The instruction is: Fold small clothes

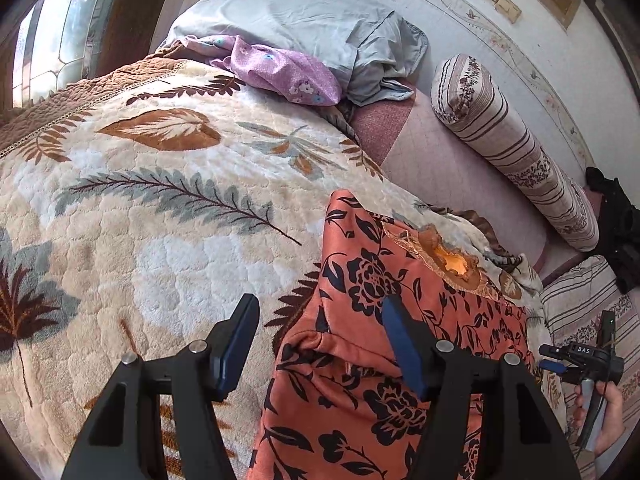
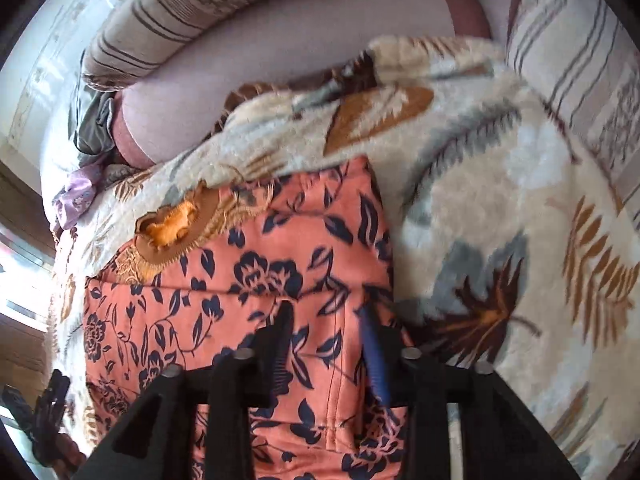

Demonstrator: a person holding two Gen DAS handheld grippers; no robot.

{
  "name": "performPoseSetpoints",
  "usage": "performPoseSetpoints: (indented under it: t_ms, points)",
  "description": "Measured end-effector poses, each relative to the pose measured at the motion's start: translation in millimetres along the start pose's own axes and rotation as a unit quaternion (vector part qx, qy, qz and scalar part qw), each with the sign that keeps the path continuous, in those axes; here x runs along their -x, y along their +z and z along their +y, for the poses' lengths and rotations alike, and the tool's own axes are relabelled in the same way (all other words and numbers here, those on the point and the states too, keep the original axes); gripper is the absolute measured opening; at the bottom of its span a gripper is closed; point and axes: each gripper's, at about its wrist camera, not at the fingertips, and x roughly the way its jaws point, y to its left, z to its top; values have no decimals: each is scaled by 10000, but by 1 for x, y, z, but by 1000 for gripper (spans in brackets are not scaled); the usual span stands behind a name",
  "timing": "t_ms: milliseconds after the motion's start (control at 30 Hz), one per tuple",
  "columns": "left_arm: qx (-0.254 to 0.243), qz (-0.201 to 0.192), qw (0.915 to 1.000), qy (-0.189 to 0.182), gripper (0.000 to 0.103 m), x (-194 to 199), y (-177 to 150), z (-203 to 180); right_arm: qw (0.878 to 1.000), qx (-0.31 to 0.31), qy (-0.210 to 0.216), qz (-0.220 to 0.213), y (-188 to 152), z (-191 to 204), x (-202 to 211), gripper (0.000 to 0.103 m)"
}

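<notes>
A salmon-orange garment [image 1: 384, 280] with a dark floral print and a brown lace neckline [image 1: 448, 256] lies on the leaf-patterned blanket [image 1: 152, 208]. It looks partly folded, with a doubled edge near its lower left. My left gripper [image 1: 320, 300] stands open just above the garment's left edge; its right finger is over the cloth and its left finger over the blanket. In the right wrist view the garment [image 2: 248, 264] fills the middle, and my right gripper [image 2: 326, 310] hovers open over its right part, a seam showing between the fingers. A hand holds the right gripper [image 1: 560, 360] at the garment's right side.
A striped bolster [image 1: 508, 148] lies along the wall at the right, with a striped cushion [image 1: 584, 300] below it. A grey pillow [image 1: 320, 24] and a purple floral cloth [image 1: 280, 68] sit at the bed's head. A black object [image 1: 620, 236] rests at the far right.
</notes>
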Motion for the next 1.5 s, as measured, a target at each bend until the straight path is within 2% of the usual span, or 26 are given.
performPoseSetpoints:
  t_ms: [100, 233, 267, 300, 400, 467, 567, 733, 833, 900, 933, 1000, 1033, 1100, 1167, 1267, 1333, 1400, 1433, 1500]
  points:
    - [-59, 6, 10000, 2, 65, -1, -1, -2, 9991, -269, 319, -36, -10, -11, -8, 67]
    - [-201, 8, 9998, 21, 65, -4, -2, -8, 9995, -146, 222, 177, -8, -9, -25, 67]
    - [-234, 2, 9997, 40, 65, -4, -2, -9, 9996, -110, 176, 210, -8, -9, -30, 63]
    - [-264, -9, 9996, 43, 65, -3, -3, -10, 9994, -78, 81, 322, -9, -8, -36, 47]
    - [-302, -22, 9995, 56, 65, -2, -3, -11, 9974, 339, -499, 383, -11, -1, -40, 11]
    - [-266, -30, 9996, 31, 65, -1, -2, -10, 9956, 612, -639, 295, -12, 8, -28, 8]
    - [-258, -84, 9996, 36, 65, 2, -1, -10, 9894, 1145, -895, -73, -8, 34, 2, 7]
    - [-307, -94, 9995, 63, 65, 2, -2, -11, 9714, 1762, -1176, -1076, 9, 77, 56, 6]
    - [-348, -54, 9994, 72, 65, -2, -2, -14, 9728, 1645, -1176, -1127, 18, 73, 56, 6]
    - [-431, -40, 9990, 112, 65, -4, -4, -17, 9752, 1514, -1181, -1102, 25, 60, 33, 6]
    - [-474, -28, 9988, 138, 65, -6, -5, -18, 9789, 1342, -1226, -934, 27, 48, 14, 7]
    - [-522, 7, 9985, 185, 65, -8, -7, -19, 9935, 703, -889, -128, 26, 14, -37, 10]
    - [-525, 8, 9984, 213, 65, -8, -7, -18, 9959, 487, -739, 174, 20, 3, -54, 11]
    - [-493, -2, 9985, 220, 65, -9, -6, -18, 9960, 535, -662, -280, 11, 3, -42, 13]
    - [-495, -2, 9986, 194, 65, -9, -6, -19, 9957, 529, -713, -270, 10, 4, -31, 14]
    - [-625, -59, 9978, 236, 65, -6, -7, -22, 9948, 455, -715, -557, 11, 5, -4, 14]
    - [-675, -61, 9973, 276, 65, -2, -7, -22, 9946, 375, -425, -868, 9, 8, 17, 14]
    - [-597, 52, 9981, 135, 65, -1, -5, -25, 9938, 340, 136, -1049, 2, 14, 33, 15]
    - [-619, 135, 9980, 55, 65, -1, -4, -29, 9929, 341, 445, -1047, -2, 17, 36, 15]
    - [-827, 201, 9964, 43, 65, -6, -2, -44, 9922, 375, 765, -910, -9, 24, 29, 16]
